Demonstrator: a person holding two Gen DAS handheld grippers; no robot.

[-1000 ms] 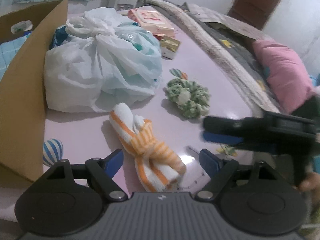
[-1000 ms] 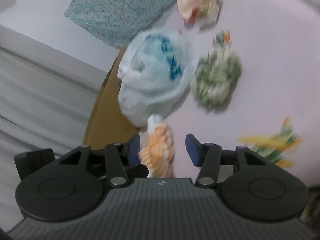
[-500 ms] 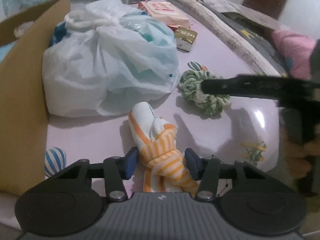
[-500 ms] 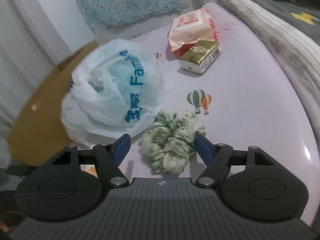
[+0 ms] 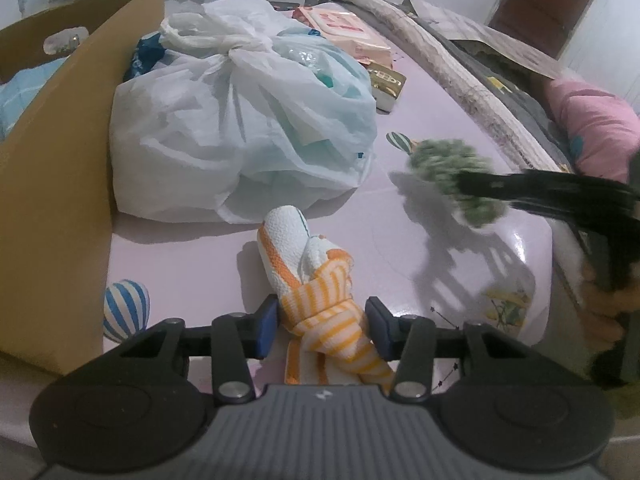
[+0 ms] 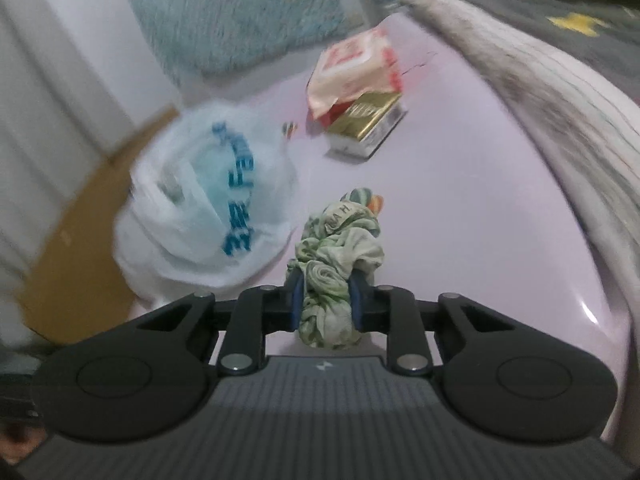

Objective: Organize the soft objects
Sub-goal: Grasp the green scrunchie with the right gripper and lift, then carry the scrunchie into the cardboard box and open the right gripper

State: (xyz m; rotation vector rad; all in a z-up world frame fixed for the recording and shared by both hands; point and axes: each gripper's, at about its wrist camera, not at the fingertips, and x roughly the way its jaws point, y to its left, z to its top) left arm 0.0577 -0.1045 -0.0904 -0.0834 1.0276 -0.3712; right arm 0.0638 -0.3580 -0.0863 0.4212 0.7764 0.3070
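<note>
Orange-striped knotted towel [image 5: 324, 312] pinched in left tongs [image 5: 322, 330]; right tongs [image 6: 325, 300] squeeze ruffled green scrunchie [image 6: 338, 264].

Pale lilac tabletop [image 5: 440, 128], glossy, printed with small balloon and plant motifs; a bright glare spot near its right edge. Brown cardboard box [image 5: 60, 184] at left, with a cut handle hole in its wall. Striped grey-white blanket [image 5: 460, 68] along the far edge; dark grey bedding behind it, pink pillow [image 5: 596, 128] at right. Teal patterned fabric [image 6: 232, 12] against a white wall. Dark wooden door [image 5: 548, 4] in the far right corner. Pale curtain [image 6: 44, 80] at left.
</note>
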